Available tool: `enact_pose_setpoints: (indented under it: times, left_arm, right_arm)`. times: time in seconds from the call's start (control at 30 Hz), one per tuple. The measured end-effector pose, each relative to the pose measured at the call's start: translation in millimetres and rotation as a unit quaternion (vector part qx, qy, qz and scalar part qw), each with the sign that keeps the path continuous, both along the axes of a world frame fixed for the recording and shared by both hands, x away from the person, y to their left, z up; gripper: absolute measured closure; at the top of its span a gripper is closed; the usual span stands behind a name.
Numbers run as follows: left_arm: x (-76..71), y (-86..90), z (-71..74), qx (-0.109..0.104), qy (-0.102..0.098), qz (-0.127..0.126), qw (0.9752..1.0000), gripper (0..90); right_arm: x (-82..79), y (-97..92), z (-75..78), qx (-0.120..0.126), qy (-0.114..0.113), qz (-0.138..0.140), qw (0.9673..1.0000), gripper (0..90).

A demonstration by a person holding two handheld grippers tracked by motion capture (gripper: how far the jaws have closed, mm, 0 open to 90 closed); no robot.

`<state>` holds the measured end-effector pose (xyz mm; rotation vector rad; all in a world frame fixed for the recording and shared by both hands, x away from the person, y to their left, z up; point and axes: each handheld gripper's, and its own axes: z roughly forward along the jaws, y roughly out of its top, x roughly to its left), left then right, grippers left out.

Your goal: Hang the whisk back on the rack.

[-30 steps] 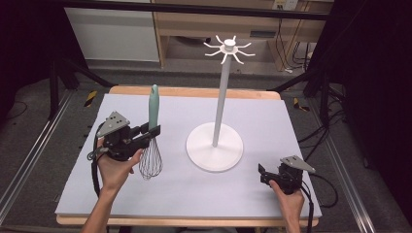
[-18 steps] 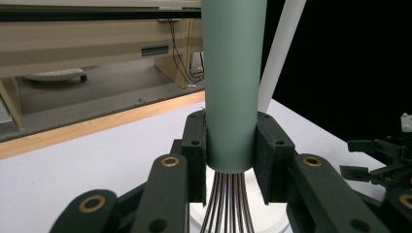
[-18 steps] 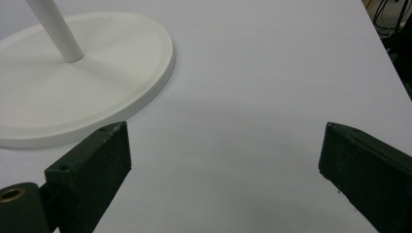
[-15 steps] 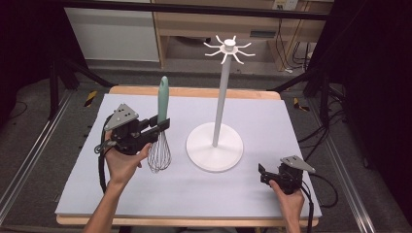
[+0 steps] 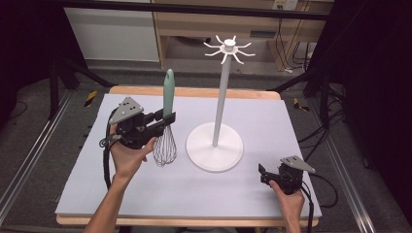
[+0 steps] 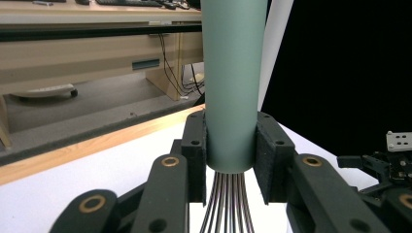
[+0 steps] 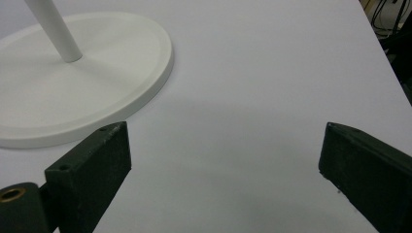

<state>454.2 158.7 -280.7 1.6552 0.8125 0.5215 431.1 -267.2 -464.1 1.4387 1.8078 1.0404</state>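
On the desk, high view: left gripper (image 5: 163,120) grasps the whisk (image 5: 166,124) upright at the handle's lower end, wires hanging down, left of the white stand (image 5: 215,145); right gripper (image 5: 265,175) rests near the right front corner of the desk (image 5: 272,116)
Left gripper view: fingers (image 6: 195,145) clenched on the green handle of the whisk (image 6: 230,82), wires below
Right gripper view: fingers (image 7: 99,160) released, spread wide over bare desk (image 7: 252,97), stand base (image 7: 87,73) far left

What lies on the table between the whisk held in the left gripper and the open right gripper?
The round base of the white hook stand lies between the green-handled wire whisk and the right gripper, as the high view shows; around it the white table cover is bare.
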Motion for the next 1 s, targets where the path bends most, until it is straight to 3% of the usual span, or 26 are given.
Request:
enact_pose_setpoints:
  times: [1.0]
  left_arm:
    - [13.6,-21.0,34.9,0.001,-0.022,-0.031,0.9993,68.6]
  right_arm:
    - [1.4,-0.3,-0.8,0.002,0.001,0.000,1.0000,5.3]
